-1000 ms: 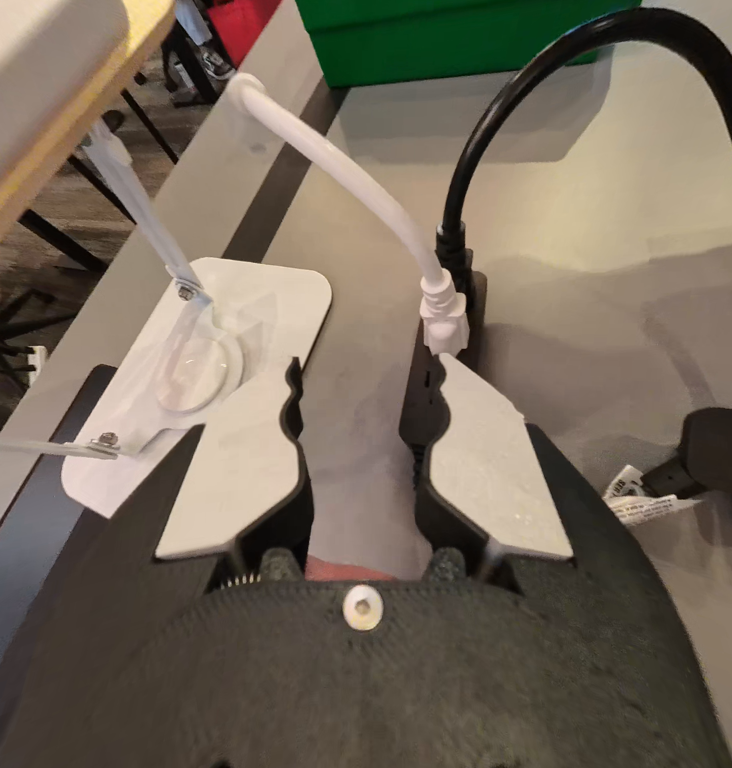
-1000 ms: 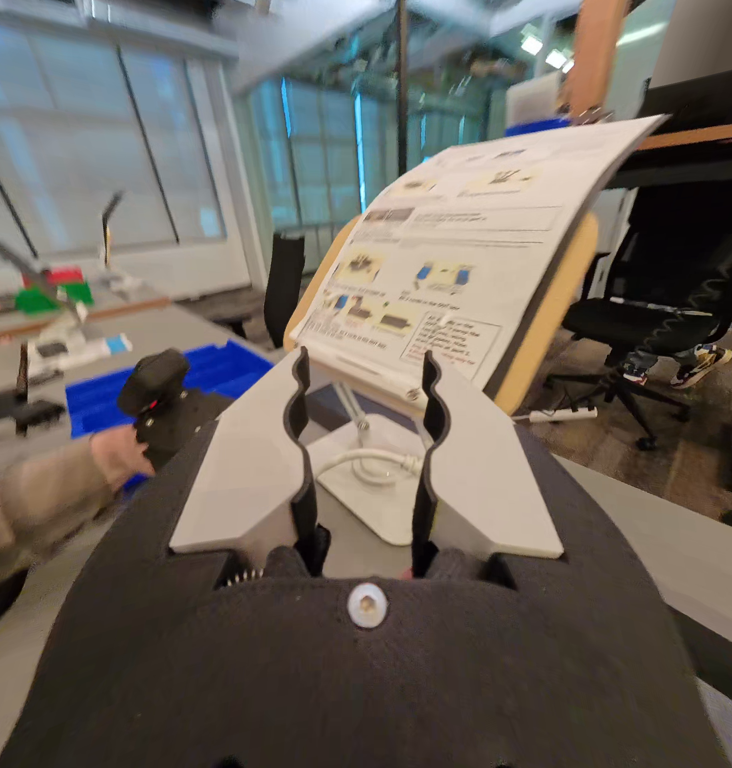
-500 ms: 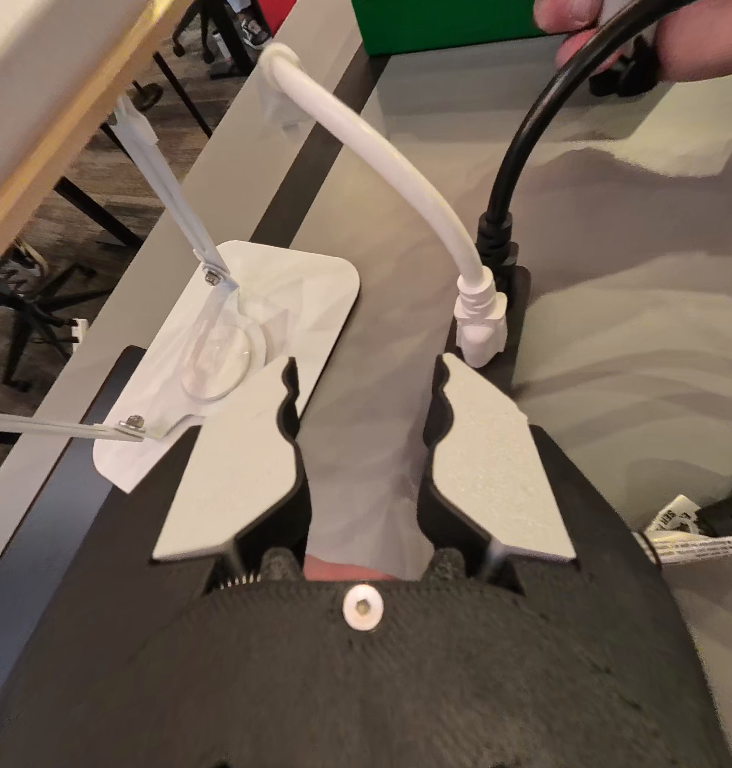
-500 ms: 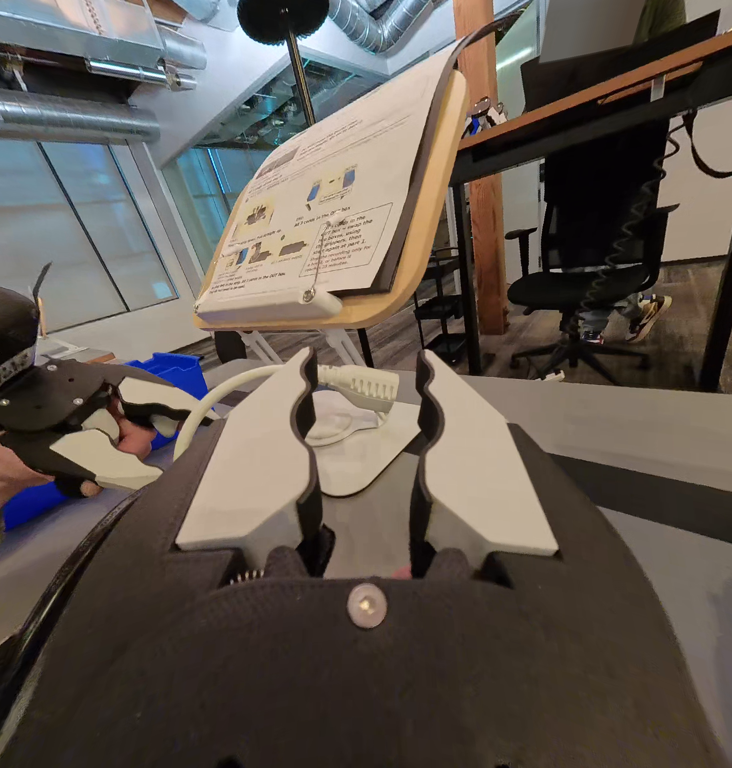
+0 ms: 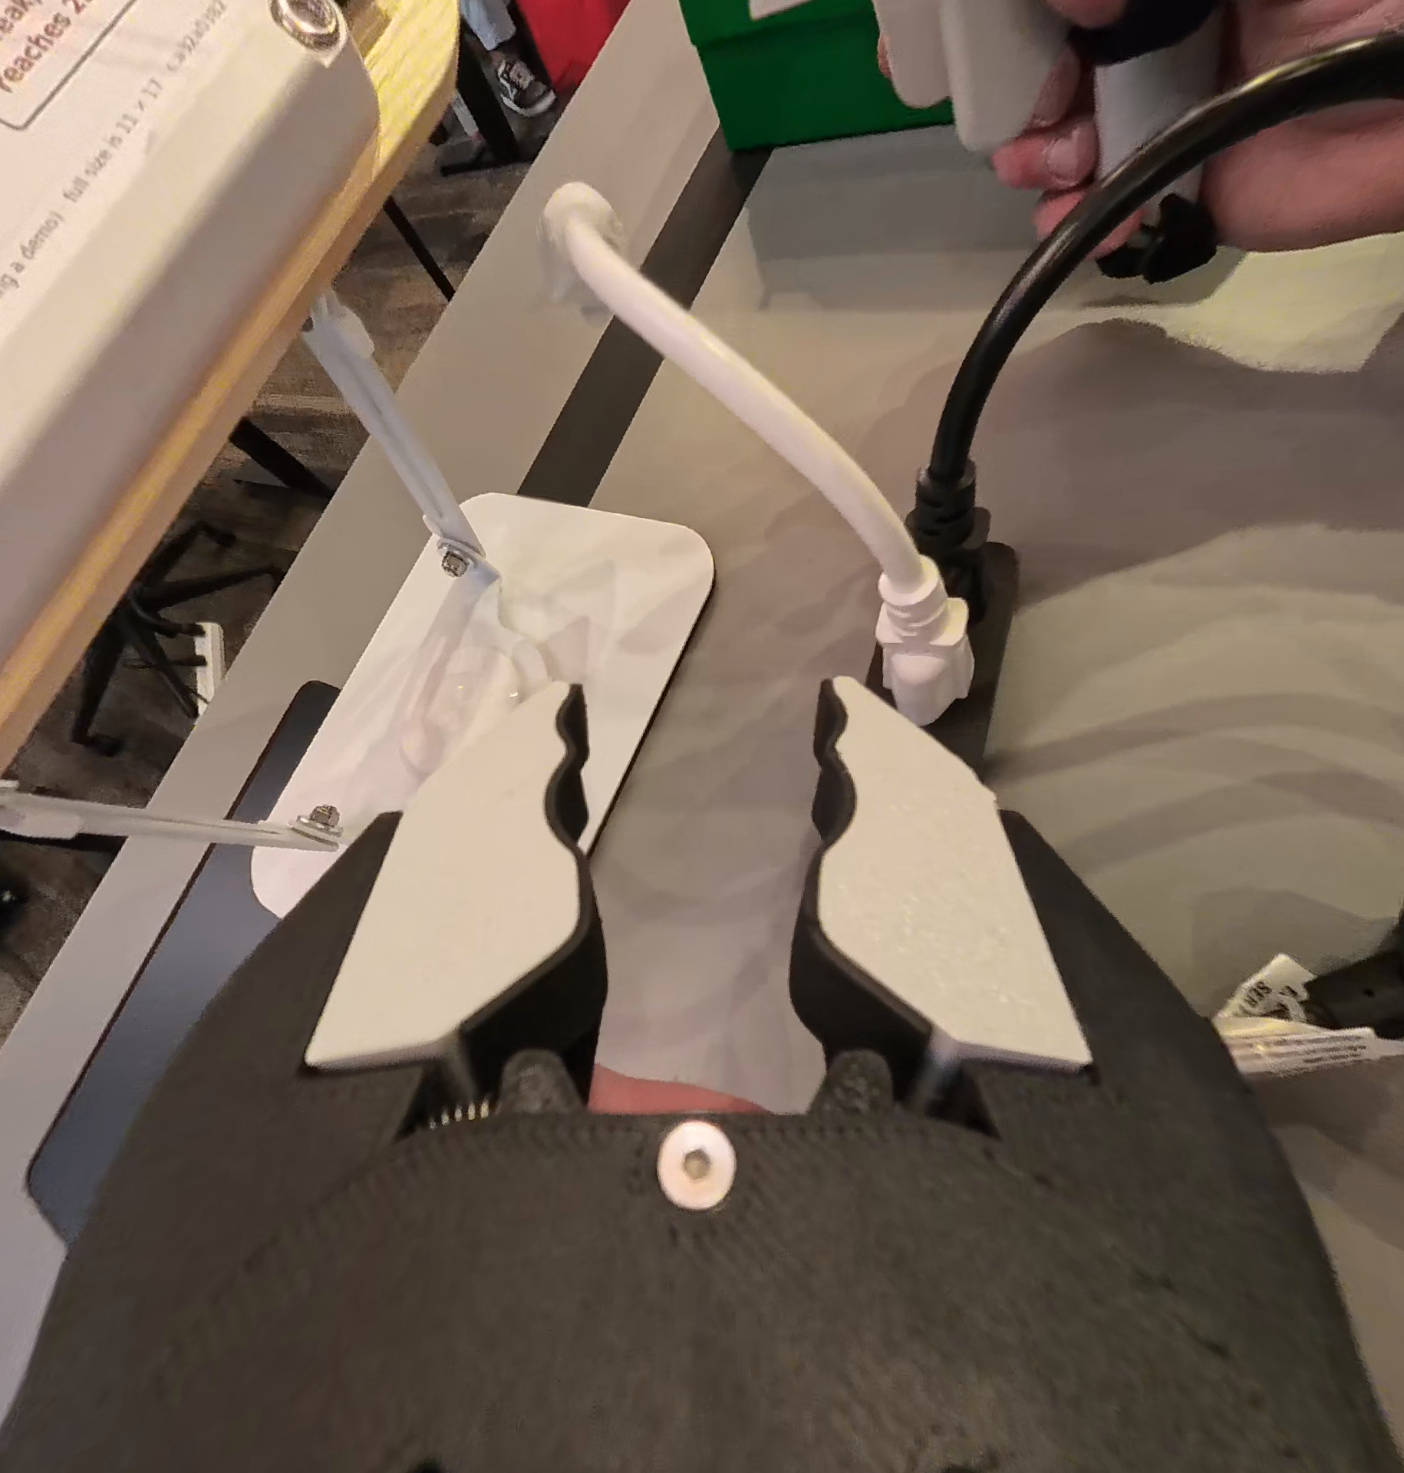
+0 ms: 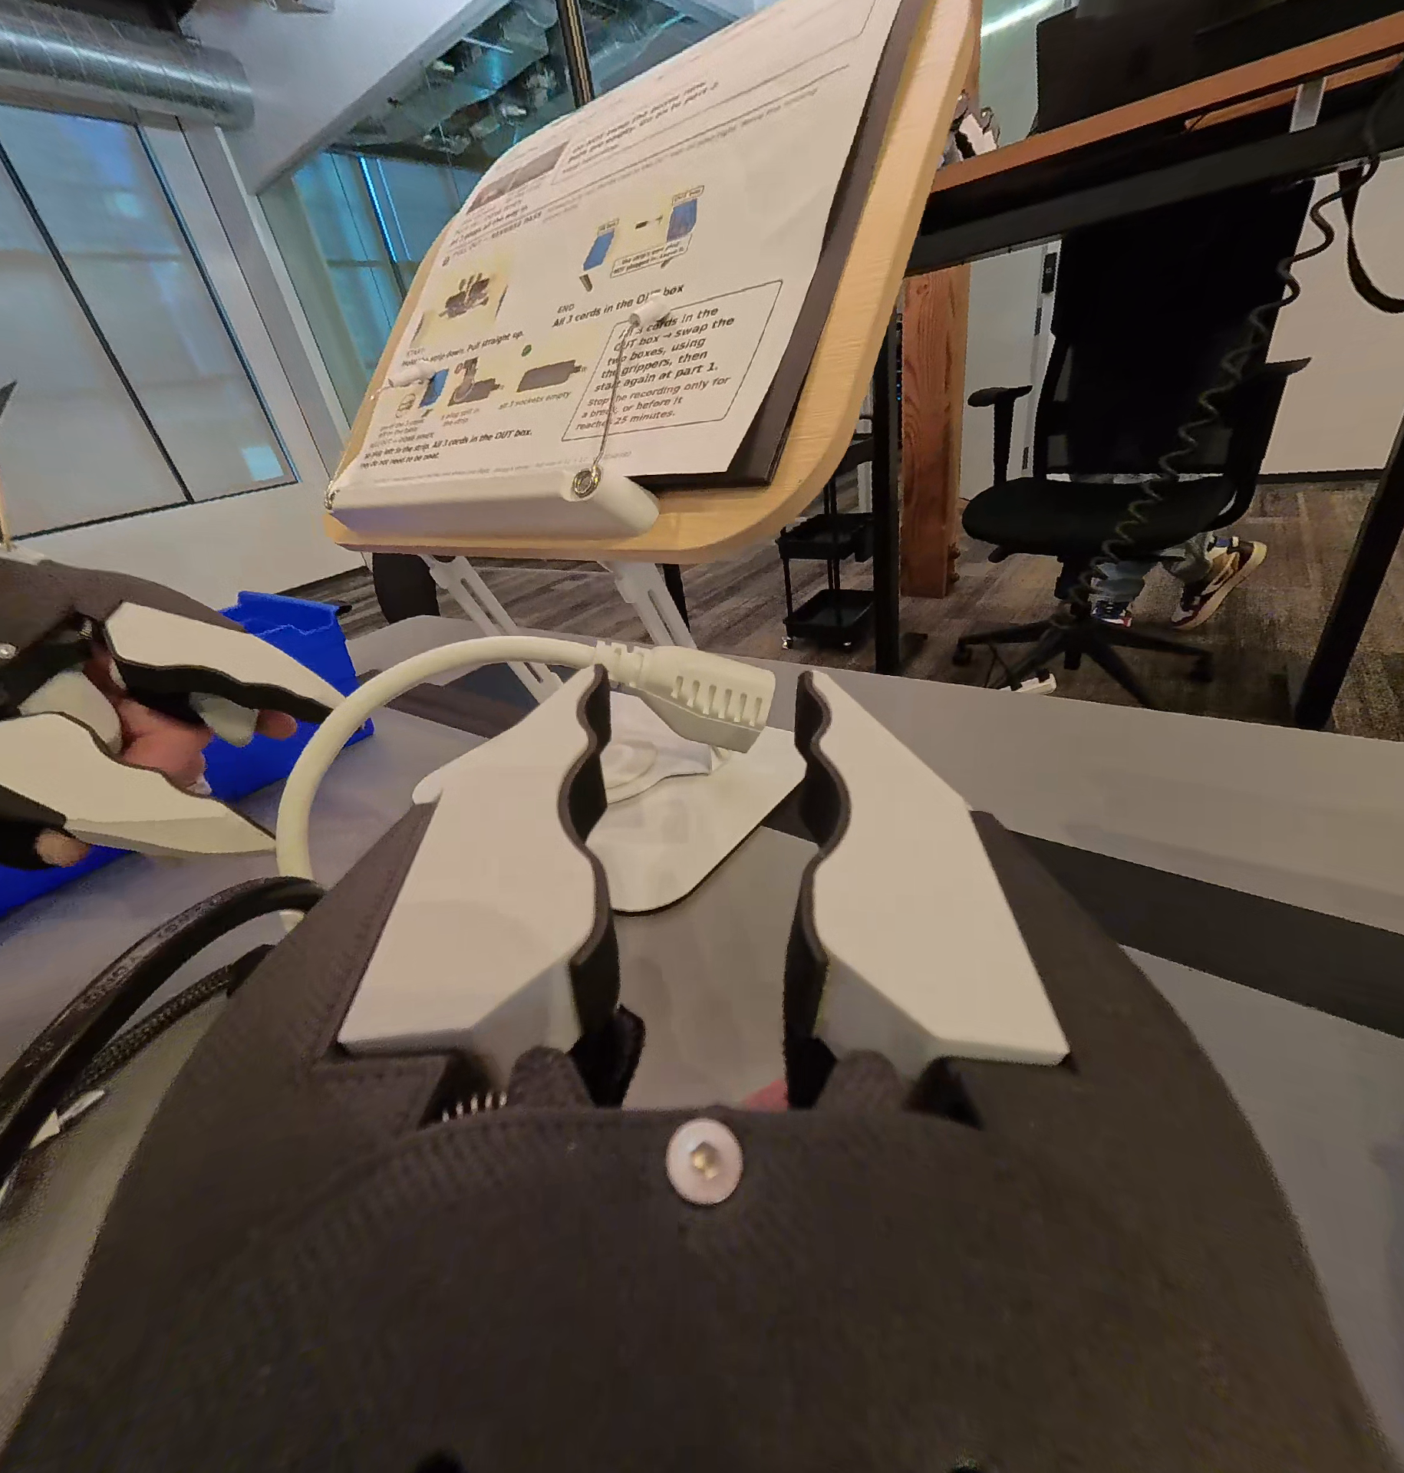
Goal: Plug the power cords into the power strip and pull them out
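Two hand-held tools hover over a grey table (image 5: 762, 414), both spread and empty. Just ahead and right of the left tool (image 5: 699, 721), a white plug (image 5: 922, 654) and a black plug (image 5: 950, 510) stand seated in a dark power strip (image 5: 994, 638), probably awaiting removal. The right tool (image 6: 699, 701) faces the white plug (image 6: 699, 693) side-on, its tips flanking it, seemingly lining up a grip. A document stand (image 6: 882, 382) rises beyond.
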{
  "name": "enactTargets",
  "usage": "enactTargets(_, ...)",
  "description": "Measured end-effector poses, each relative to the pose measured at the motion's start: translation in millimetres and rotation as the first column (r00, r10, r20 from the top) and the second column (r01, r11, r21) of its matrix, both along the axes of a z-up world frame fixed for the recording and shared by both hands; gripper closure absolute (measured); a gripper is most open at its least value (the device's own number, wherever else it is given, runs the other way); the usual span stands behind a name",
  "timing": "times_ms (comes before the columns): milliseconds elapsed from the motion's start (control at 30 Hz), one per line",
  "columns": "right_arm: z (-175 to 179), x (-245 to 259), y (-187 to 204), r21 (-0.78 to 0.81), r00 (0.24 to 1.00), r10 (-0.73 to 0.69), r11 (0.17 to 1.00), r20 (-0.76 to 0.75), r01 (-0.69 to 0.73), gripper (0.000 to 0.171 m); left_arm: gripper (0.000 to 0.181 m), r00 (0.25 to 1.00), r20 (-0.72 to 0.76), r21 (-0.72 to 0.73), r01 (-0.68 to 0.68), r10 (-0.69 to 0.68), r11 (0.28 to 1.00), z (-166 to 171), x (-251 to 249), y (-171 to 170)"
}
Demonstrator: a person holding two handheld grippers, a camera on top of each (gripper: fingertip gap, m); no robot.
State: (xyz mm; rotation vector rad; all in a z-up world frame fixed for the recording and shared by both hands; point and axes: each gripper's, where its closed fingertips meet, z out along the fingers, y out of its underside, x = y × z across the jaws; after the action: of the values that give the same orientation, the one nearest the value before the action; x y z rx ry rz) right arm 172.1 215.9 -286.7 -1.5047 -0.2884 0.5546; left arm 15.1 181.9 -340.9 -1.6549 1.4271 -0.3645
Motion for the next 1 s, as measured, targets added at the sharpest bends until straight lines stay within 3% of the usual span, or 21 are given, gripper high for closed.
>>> enactTargets(33,-1,-1,0,-0.005,1.000,-0.003,1.000,0.020,0.004,0.128,0.128,1.000,-0.021,0.017,0.001,-0.001,1.000,2,-1,-1)
enactTargets(133,-6,-6,2,-0.015,0.995,-0.016,1.000,0.097,0.018,0.130,0.128,0.999,-0.050,0.074,-0.007,0.011,0.997,16,-10,-1)
enactTargets(367,-12,-16,2,-0.028,0.992,-0.005,1.000,0.125,0.008,0.131,0.142,0.998,0.059,0.128,-0.024,0.016,0.991,59,-25,-3)
enactTargets(467,-15,-14,3,-0.034,0.991,-0.008,0.999,0.136,0.013,0.133,0.149,0.972,0.236,0.218,-0.072,0.019,0.973,103,-28,-3)
enactTargets(567,-16,-12,4,-0.037,0.991,-0.009,0.999,0.133,0.014,0.133,0.143,0.932,0.362,0.223,-0.115,0.027,0.968,135,-41,-5)
enactTargets(667,-20,-10,5,-0.051,0.992,-0.008,0.999,0.129,0.015,0.133,0.135,0.935,0.343,0.248,-0.179,0.086,0.952,144,-64,1)
enactTargets(867,-29,-11,8,-0.079,0.989,0.008,0.997,0.144,0.004,0.134,0.134,0.921,0.306,0.288,-0.331,0.241,0.899,153,-129,20)
enactTargets(1000,-30,-13,8,-0.078,0.987,0.008,0.997,0.159,0.005,0.134,0.138,0.863,0.294,0.323,-0.493,0.410,0.808,158,-182,36)
